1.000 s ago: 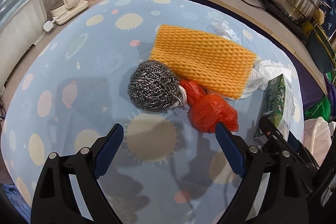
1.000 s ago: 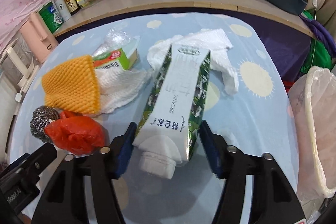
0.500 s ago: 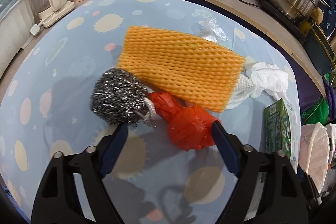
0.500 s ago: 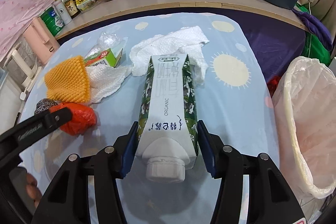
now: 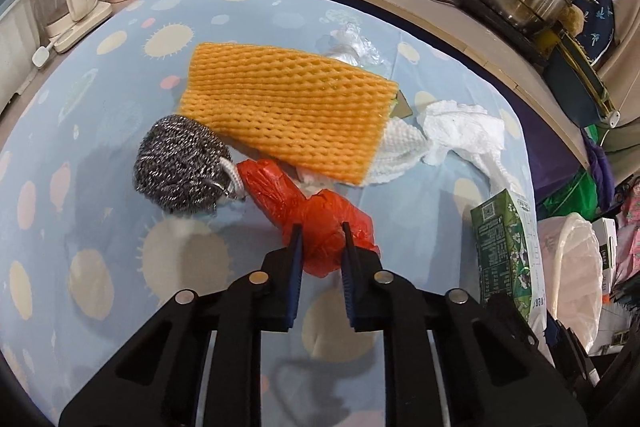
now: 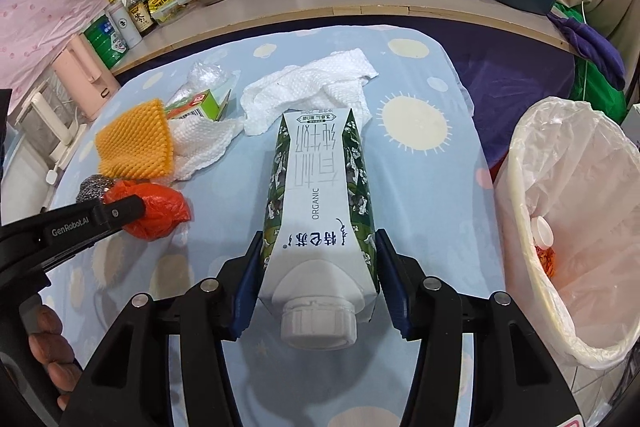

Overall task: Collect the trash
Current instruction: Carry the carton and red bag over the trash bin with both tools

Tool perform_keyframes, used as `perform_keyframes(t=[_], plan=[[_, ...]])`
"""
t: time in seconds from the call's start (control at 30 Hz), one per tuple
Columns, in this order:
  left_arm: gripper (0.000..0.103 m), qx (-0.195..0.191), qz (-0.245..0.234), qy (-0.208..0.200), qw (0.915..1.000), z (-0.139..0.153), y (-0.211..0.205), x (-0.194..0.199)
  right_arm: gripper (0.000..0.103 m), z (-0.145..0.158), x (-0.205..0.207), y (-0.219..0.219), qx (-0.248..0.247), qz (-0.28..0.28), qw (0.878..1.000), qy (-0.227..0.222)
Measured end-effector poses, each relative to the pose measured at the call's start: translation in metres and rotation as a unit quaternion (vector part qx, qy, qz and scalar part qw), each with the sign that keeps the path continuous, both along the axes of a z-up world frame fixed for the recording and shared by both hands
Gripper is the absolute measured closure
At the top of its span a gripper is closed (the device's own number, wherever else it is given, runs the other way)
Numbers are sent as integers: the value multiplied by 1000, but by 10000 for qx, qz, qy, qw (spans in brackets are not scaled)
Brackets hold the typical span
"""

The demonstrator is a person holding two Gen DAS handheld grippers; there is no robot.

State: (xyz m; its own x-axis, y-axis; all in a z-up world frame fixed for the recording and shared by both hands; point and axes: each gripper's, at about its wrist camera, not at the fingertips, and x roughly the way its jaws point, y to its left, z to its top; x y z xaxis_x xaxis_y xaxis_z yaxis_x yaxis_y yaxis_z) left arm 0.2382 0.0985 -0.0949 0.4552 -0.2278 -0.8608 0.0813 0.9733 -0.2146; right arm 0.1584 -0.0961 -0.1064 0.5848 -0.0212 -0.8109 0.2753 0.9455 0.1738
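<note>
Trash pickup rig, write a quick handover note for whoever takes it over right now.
Left tongs: shut on the red plastic bag, bag at the table.
Right tongs: shut on the milk carton, cap toward the camera, beside the lined bin.
Done: some scraps lie in the bin already.
Left: drop carton and bag in, then collect the paper towels, orange foam net, steel scourer, small green box and clear wrap.

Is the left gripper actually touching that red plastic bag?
Touching. In the left wrist view the left gripper has both blue fingers pressed into the crumpled red plastic bag, which bulges between them.
</note>
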Motion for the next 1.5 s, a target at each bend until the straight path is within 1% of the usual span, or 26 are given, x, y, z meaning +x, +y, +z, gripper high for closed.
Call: perform_keyframes(t=[0.27,0.53,0.73,0.97,1.17,1.5], plan=[[87,100,-44,-165,9998,24,3,-35,52,24,-27,-2,28,96,9996,-263],[87,218,-212,-404,9987,53,-14,-77,52,50,-66,-13,68,89,9984,-548],[87,291,-498,-553,9968,69,-38,-109,52,62,-97,-26,38,-25,9976,-693],[87,343,-833,-744,9932,83,-67,-139,52,75,-132,-49,-8,-309,9957,-869],[87,345,-1113,-874,9893,93,-90,-159,52,82,-158,-67,-42,-545,9936,-986],[87,403,-1547,-1041,9816,103,-138,-184,52,86,-187,-101,11,-910,9896,-1114]])
